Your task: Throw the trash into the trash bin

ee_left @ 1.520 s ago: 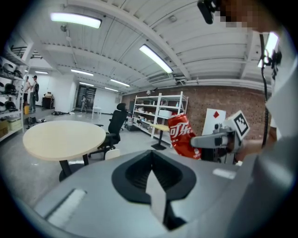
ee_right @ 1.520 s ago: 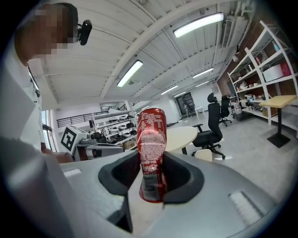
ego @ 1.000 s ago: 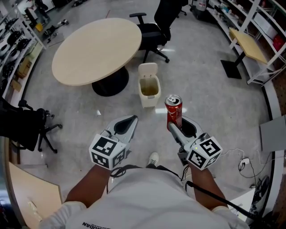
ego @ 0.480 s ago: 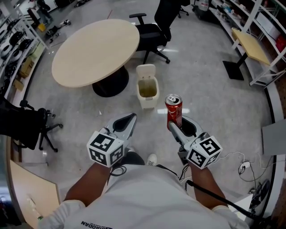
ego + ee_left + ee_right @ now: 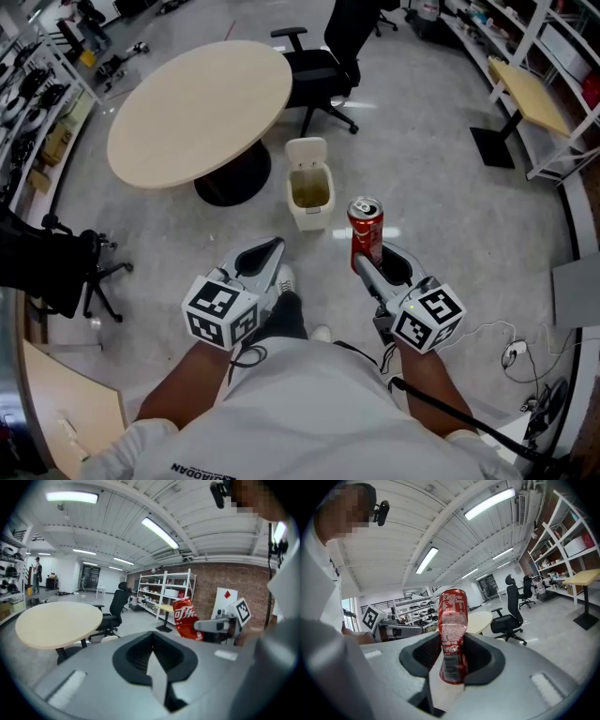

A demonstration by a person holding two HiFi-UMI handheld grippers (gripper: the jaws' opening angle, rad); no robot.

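A red drink can (image 5: pixel 365 232) stands upright between the jaws of my right gripper (image 5: pixel 371 262), which is shut on its lower half. In the right gripper view the can (image 5: pixel 452 634) rises out of the jaw gap. My left gripper (image 5: pixel 264 260) is level with it on the left, jaws together and empty. From the left gripper view (image 5: pixel 155 670) the can (image 5: pixel 186 618) shows off to the right. A cream trash bin (image 5: pixel 308 208) with its lid tipped back stands open on the floor just ahead, between both grippers and a round table.
A round beige table (image 5: pixel 195 105) on a black base stands behind the bin. A black office chair (image 5: pixel 323 64) is at its right, another chair (image 5: pixel 56 267) at the left edge. Shelving and a small desk (image 5: pixel 530 94) line the right side. Cables (image 5: pixel 511 352) lie on the floor.
The person has stepped forward: a dark trouser leg and white shoe now show between the grippers. Both grippers keep their pose, and the can stays gripped.
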